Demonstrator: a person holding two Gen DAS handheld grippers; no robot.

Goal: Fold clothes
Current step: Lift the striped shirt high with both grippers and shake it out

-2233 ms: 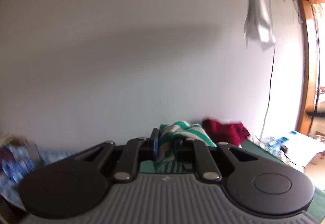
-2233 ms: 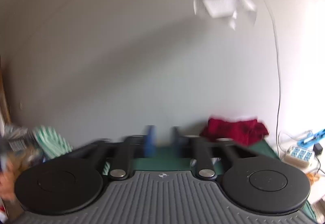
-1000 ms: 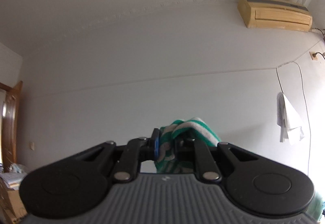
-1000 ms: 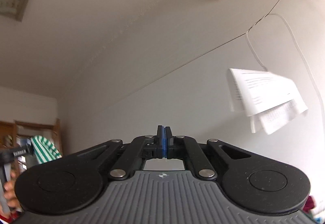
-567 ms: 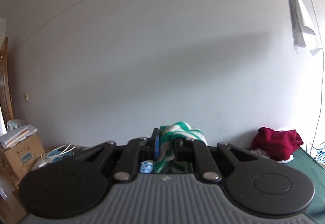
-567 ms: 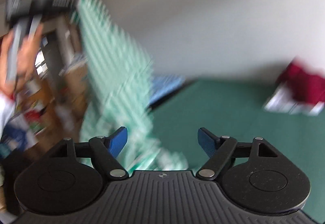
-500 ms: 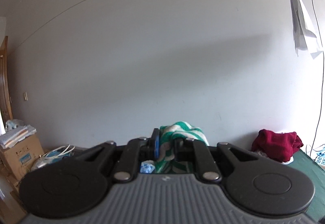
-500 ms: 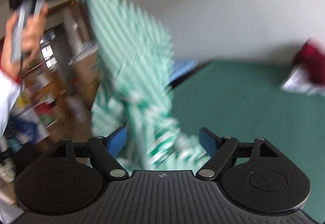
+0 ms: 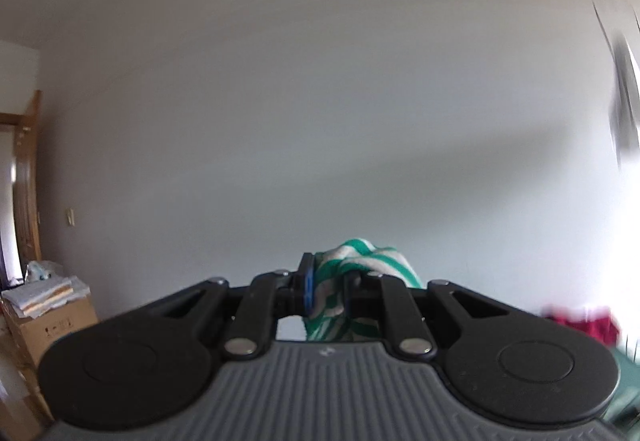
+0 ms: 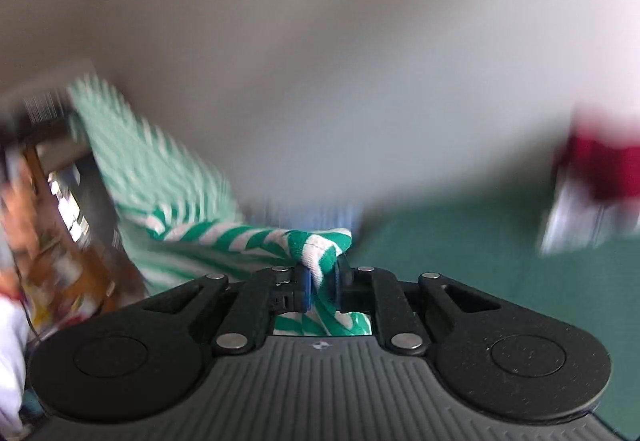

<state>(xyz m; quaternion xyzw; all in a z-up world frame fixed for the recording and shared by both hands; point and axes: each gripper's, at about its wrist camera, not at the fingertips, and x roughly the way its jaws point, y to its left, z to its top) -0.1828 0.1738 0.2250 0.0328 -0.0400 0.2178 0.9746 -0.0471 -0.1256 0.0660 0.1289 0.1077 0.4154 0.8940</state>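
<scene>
One striped garment (image 10: 248, 237) (long axis leftward-up)

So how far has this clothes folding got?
Early days. Done: the green-and-white striped garment is picked up, and the left gripper is clamped on one bunched part of it. In hand: the right gripper is closing its jaws on another edge, cloth between them. Left: no fold shows yet, the garment hangs loose above the green surface, and a dark red garment waits untouched.
</scene>
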